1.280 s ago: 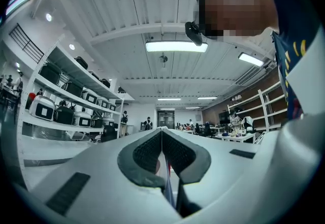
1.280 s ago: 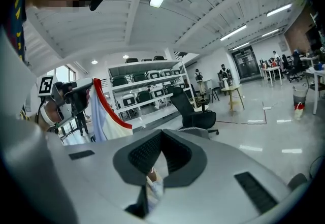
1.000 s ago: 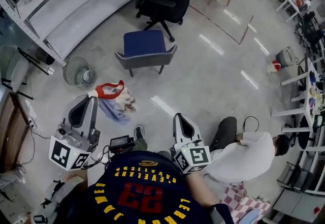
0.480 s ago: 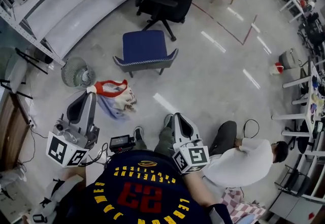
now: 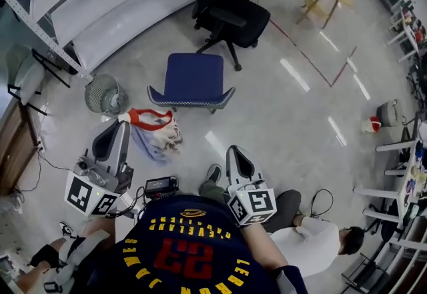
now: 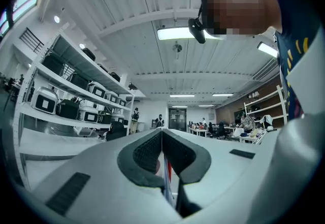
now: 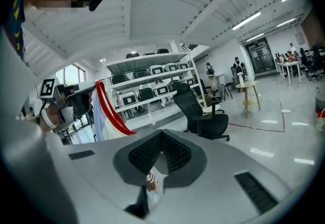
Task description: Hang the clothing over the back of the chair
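Between the closed jaws of the left claw (image 5: 122, 124), a white and pale-blue fabric garment with red trim (image 5: 155, 134) is pinched by its upper edge. The rest hangs below and to the right of that claw's tip. The jaws of the right claw (image 5: 235, 153) are brought together. No fabric is confirmed between them, and the garment lies well to its left. A blue padded chair with a grey frame (image 5: 193, 76) stands ahead of both claws, well apart from them.

The garment is judged light, soft and limp: it will sag, fold and swing, and cannot be pushed. A second hold along the red-trimmed edge is advised, so that the cloth can be spread before draping.

The whole garment and the chair are shown together only in the head view. The thin strip of cloth caught between the left jaws is shown only in the left gripper view. The garment is seen side-on in the right gripper view, where the blue chair is not seen
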